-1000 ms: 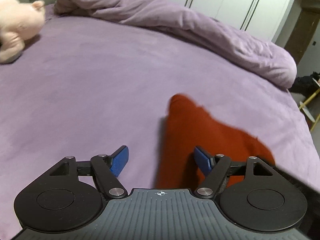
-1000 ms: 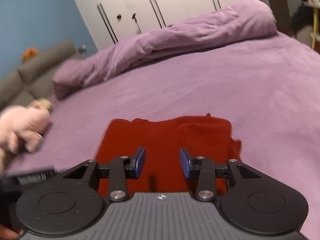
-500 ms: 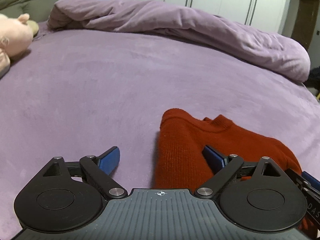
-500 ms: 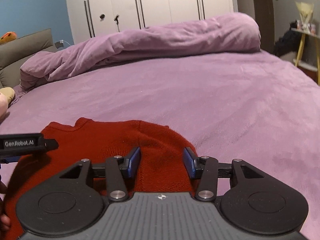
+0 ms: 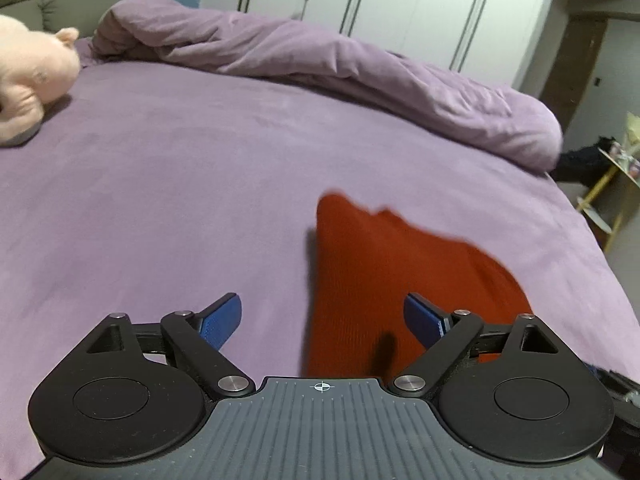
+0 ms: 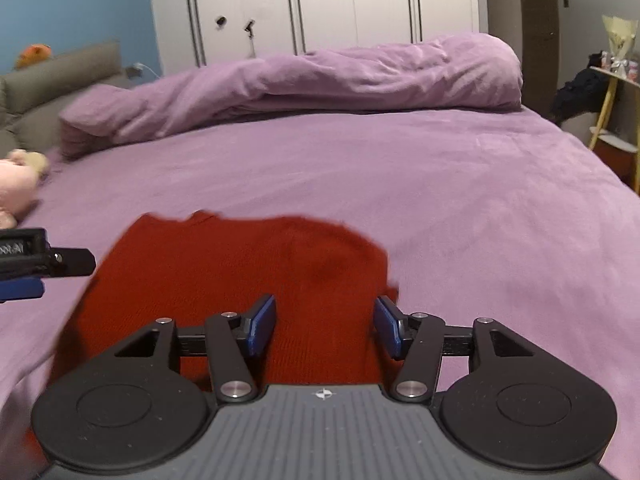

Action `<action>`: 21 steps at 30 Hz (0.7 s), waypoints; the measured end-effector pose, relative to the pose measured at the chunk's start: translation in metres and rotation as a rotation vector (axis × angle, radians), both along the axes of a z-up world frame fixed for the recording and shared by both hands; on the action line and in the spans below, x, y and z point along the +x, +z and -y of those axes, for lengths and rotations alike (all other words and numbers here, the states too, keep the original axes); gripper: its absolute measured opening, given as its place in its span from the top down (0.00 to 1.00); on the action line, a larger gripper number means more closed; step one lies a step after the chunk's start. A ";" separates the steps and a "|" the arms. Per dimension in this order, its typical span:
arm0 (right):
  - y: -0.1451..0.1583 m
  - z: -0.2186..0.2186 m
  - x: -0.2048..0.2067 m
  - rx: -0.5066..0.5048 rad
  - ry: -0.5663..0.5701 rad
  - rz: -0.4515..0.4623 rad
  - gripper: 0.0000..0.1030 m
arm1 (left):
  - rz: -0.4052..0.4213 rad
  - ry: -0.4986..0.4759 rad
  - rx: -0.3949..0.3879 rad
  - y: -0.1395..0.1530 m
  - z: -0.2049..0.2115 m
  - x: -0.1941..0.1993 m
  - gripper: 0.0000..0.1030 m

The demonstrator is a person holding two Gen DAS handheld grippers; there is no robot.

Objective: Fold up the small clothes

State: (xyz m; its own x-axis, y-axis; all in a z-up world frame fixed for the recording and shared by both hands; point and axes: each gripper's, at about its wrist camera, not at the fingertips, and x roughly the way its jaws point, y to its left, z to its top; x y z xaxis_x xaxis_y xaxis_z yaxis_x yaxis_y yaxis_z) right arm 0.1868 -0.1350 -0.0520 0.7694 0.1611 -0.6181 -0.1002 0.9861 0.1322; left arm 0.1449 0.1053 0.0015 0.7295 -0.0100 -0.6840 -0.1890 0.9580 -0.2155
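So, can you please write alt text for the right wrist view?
A red knitted garment lies on a purple bed, under the right gripper, whose jaws are opening and grip nothing. A rolled purple duvet and white wardrobes lie beyond.

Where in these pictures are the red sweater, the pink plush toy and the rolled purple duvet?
red sweater (image 6: 240, 280), right wrist view, middle of the knit body.
pink plush toy (image 5: 28, 80), left wrist view, its head.
rolled purple duvet (image 6: 360, 76), right wrist view, middle of the roll.
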 end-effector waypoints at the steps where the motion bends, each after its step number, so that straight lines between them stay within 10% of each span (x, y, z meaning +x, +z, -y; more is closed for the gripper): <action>1: 0.000 0.005 -0.018 0.014 -0.005 0.005 0.47 | -0.012 -0.012 0.008 -0.003 0.002 -0.016 0.10; 9: -0.007 0.014 -0.045 -0.043 -0.063 -0.145 0.41 | -0.222 0.019 0.083 -0.021 0.003 -0.016 0.08; 21: 0.050 -0.011 -0.111 -0.087 0.023 -0.272 0.04 | -0.233 -0.075 0.108 0.029 0.020 -0.072 0.00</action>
